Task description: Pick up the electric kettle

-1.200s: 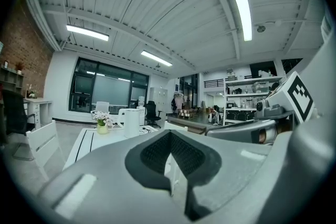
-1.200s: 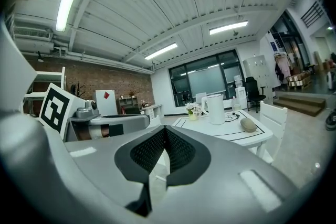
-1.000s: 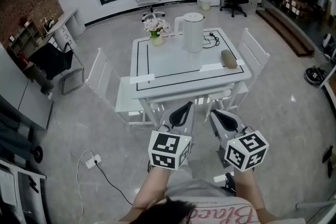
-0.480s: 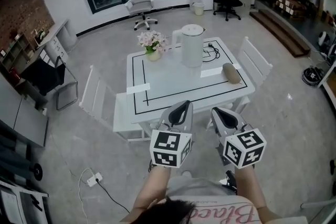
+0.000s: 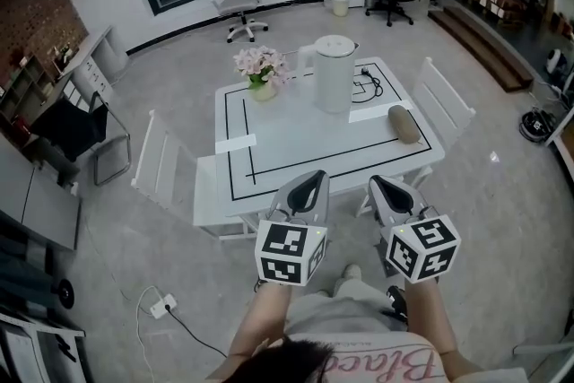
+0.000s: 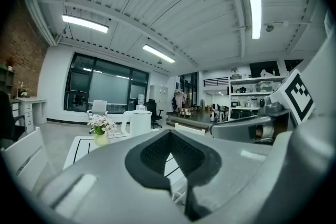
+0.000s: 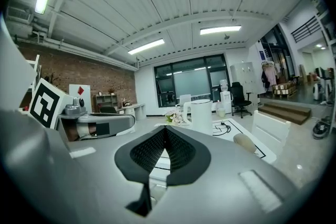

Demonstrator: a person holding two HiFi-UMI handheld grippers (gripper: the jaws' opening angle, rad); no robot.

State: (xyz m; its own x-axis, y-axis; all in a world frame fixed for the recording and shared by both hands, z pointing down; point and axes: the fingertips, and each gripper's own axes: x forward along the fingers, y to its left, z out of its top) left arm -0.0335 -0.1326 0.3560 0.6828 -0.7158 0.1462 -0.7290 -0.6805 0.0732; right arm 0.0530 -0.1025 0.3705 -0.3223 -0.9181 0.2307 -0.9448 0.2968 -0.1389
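The white electric kettle [image 5: 334, 73] stands upright on the far part of the white table [image 5: 305, 143], handle to the left. It also shows in the left gripper view as the kettle [image 6: 139, 123] and in the right gripper view as the kettle [image 7: 200, 115]. My left gripper [image 5: 311, 185] and right gripper [image 5: 384, 187] hover side by side before the table's near edge, well short of the kettle. Both are shut with nothing between the jaws, as the left gripper [image 6: 169, 134] and right gripper [image 7: 165, 131] show close up.
A vase of flowers [image 5: 261, 69] stands left of the kettle. A black cord [image 5: 369, 85] lies to its right, with a beige roll [image 5: 404, 123] further right. White chairs flank the table at left [image 5: 161, 170] and right [image 5: 446, 103]. A power strip [image 5: 160, 308] lies on the floor.
The head view has drawn nearer to the table, which now sits lower and larger in the frame. Both grippers keep their places and stay shut.
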